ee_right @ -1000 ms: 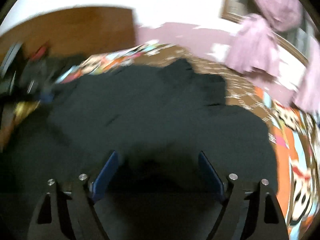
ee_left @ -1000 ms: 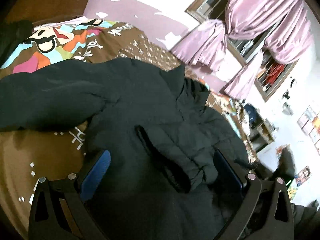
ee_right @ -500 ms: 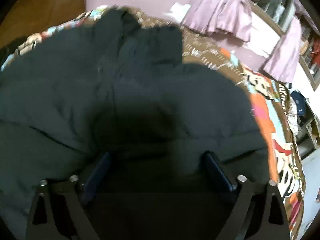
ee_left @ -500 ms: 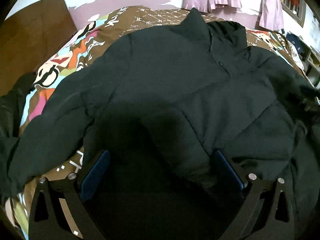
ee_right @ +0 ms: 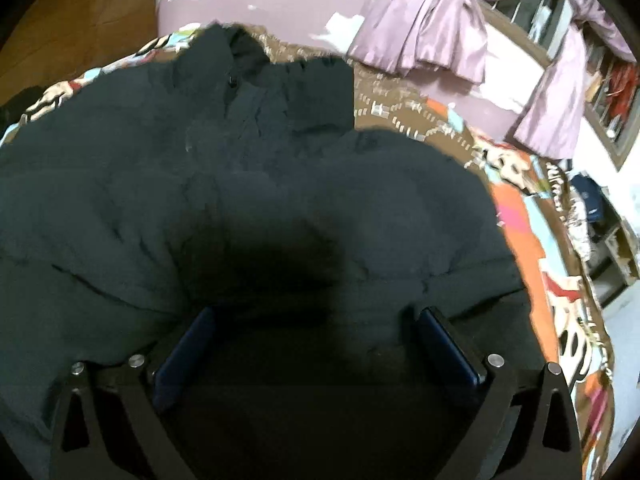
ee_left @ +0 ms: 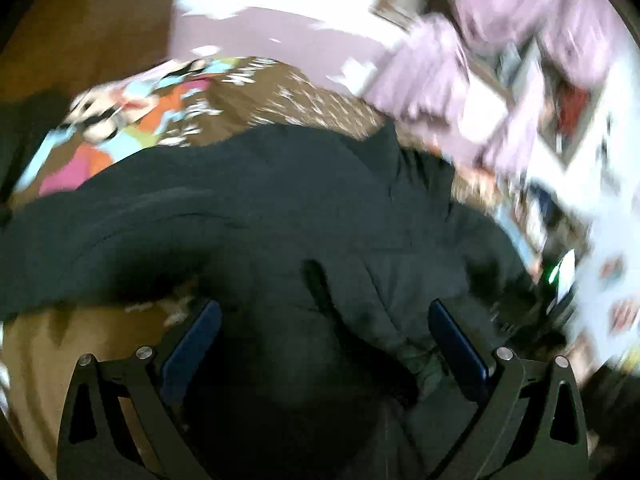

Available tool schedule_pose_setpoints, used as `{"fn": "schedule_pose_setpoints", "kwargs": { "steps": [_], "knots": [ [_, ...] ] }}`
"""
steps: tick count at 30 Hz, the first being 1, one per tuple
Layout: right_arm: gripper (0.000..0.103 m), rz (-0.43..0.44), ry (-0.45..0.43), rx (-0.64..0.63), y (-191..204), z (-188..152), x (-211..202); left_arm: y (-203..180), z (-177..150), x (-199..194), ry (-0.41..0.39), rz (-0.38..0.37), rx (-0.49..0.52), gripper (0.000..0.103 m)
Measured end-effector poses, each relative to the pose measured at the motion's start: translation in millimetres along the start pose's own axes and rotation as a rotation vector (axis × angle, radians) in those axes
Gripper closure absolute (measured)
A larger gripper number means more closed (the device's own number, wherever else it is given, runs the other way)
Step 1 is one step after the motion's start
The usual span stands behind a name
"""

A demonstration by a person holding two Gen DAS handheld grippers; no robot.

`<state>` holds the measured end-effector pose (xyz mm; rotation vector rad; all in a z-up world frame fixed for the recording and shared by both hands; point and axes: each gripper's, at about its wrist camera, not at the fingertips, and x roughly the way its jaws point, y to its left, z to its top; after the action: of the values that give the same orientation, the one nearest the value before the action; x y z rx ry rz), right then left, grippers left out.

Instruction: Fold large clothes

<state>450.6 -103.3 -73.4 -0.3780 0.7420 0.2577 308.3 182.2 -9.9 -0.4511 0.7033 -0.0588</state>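
Observation:
A large dark padded jacket (ee_right: 280,168) lies spread on a bed with a brown and bright patterned cover (ee_right: 532,240), collar toward the far wall. In the right wrist view my right gripper (ee_right: 316,322) hovers low over the jacket's right half; its jaws are opening, wide apart, with cloth below but nothing pinched. The left wrist view is blurred: the jacket (ee_left: 280,200) fills the middle, one sleeve stretching left. My left gripper (ee_left: 324,316) stands wide open over a fold of the jacket, its blue pads (ee_left: 192,340) clear of the cloth.
Brown bed cover (ee_left: 60,352) shows bare left of the jacket. A wooden door (ee_right: 76,16) stands at the far left. Mauve curtains (ee_right: 432,20) hang over a window at the back right. Shelves and clutter (ee_right: 600,216) line the bed's right side.
The left wrist view swung from the jacket's front back toward its right side and is now blurred. My right gripper sank closer to the jacket with its jaws spreading wider.

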Motion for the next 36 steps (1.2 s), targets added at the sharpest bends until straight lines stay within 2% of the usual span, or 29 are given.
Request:
{"fn": "schedule_pose_setpoints", "kwargs": {
  "steps": [5,10,14,16,18,20,24,28,30,32,33,36],
  "knots": [
    [0.0,0.206,-0.103,-0.002,62,41,-36,67,11,-43,0.018,0.083,-0.263,0.001],
    [0.0,0.36,-0.164,-0.08,141,65,-50,133,2,-94,-0.085,0.211,-0.432,0.001],
    [0.0,0.362,-0.22,-0.075,180,71,-49,185,-9,-121,-0.227,0.312,-0.599,0.001],
    [0.0,0.341,-0.208,-0.109,197,72,-43,207,-15,-126,-0.287,0.3,-0.7,0.001],
    [0.0,0.296,-0.147,-0.172,214,66,-23,231,-22,-127,-0.343,0.256,-0.828,0.001],
    [0.001,0.287,-0.086,-0.194,223,57,-4,248,-26,-127,-0.386,0.237,-0.9,0.001],
    [0.0,0.336,-0.085,-0.15,213,51,6,264,-17,-129,-0.438,0.289,-0.875,0.001],
    [0.0,0.348,-0.091,-0.142,211,48,4,269,-11,-132,-0.484,0.315,-0.831,0.005],
    [0.0,0.359,-0.084,-0.141,209,48,2,266,-11,-135,-0.513,0.338,-0.808,0.024],
    [0.0,0.384,-0.069,-0.147,203,52,-4,263,-10,-132,-0.473,0.38,-0.788,0.077],
    [0.0,0.391,-0.069,-0.142,199,53,-9,261,-9,-131,-0.461,0.384,-0.773,0.085],
    [0.0,0.43,-0.105,-0.099,177,51,-32,245,-10,-135,-0.503,0.38,-0.705,0.094]
  ]
}}
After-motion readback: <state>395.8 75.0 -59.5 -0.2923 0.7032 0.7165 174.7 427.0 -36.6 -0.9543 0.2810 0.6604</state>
